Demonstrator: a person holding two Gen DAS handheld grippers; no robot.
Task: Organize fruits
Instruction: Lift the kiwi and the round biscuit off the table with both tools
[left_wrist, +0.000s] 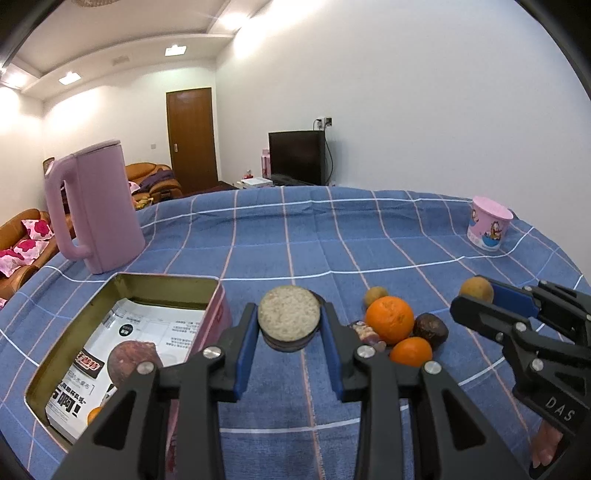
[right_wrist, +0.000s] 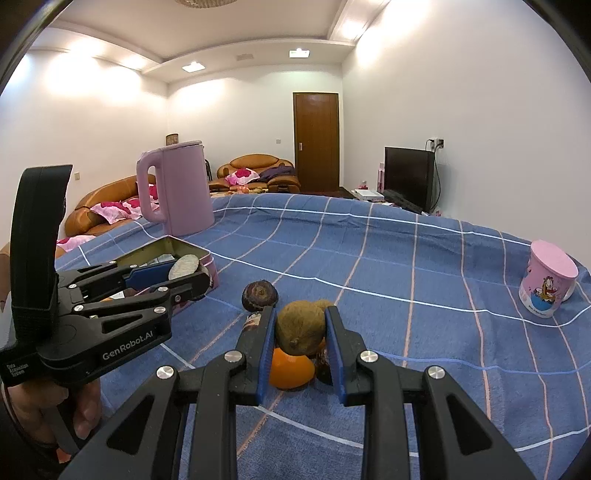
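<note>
My left gripper (left_wrist: 289, 311) is shut on a round halved fruit (left_wrist: 289, 319) with a pale cut face and dark rind, held just right of the open tin box (left_wrist: 166, 276). In the right wrist view my right gripper (right_wrist: 301, 314) is shut on a brown fuzzy fruit (right_wrist: 301, 326), lifted just above the fruit pile. The pile holds a big orange (left_wrist: 389, 319), a small orange (left_wrist: 410, 350), a dark wrinkled fruit (left_wrist: 430, 329) and a small brown fruit (left_wrist: 376, 295). The right gripper (left_wrist: 476, 295) also shows at the right of the left wrist view.
A blue checked cloth (left_wrist: 332, 240) covers the table. The tin holds printed paper and a small orange (left_wrist: 94, 413) in its near corner. A pink kettle (left_wrist: 94, 210) stands behind the tin. A pink cartoon cup (left_wrist: 487, 225) sits at the far right edge.
</note>
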